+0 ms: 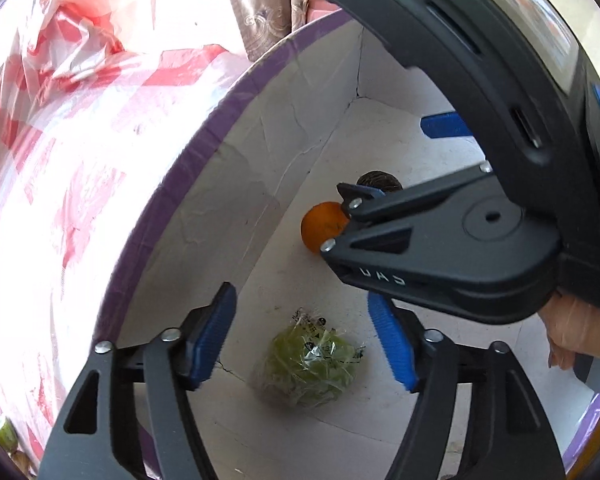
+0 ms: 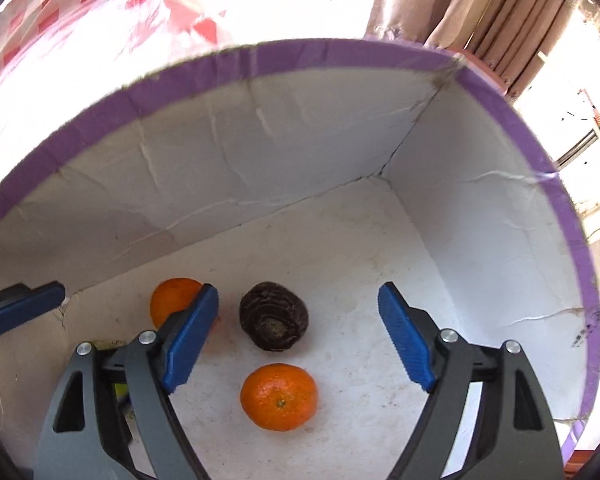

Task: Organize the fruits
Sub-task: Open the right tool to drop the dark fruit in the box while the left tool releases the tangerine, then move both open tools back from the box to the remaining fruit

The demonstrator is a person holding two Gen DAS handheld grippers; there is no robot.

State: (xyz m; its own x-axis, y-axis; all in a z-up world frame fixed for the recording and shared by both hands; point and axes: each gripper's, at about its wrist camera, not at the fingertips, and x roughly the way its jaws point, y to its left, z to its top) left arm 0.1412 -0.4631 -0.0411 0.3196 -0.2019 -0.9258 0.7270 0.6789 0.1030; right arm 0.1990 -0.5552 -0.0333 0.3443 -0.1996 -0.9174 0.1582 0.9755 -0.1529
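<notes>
Left claw (image 1: 300, 344): released, nothing between its pads. The wrapped green fruit (image 1: 312, 364) lies on the floor of the purple-rimmed box (image 1: 204, 128), directly below and between my left fingers, clear of both. I judge this drop complete; the sound move here is a straight lift, keeping the fingers off the near wall just to their left.

Ahead of that claw, an orange (image 1: 322, 228) sits against the wall, partly hidden by my other tool.

Right claw (image 2: 298, 340): released, also empty. An orange mandarin (image 2: 279, 397) rests on the box floor below and between the fingers, apart from both pads. A dark ridged fruit (image 2: 274, 316) lies just beyond it, near but seemingly not touching. A second orange (image 2: 172, 302) sits behind my left-hand fingertip (image 2: 190, 340).

Recommendation: withdraw upward without sideways drift, since the round mandarin would roll at a nudge. The red-checked plastic bag (image 2: 100, 12) lies beyond the box's far rim.
</notes>
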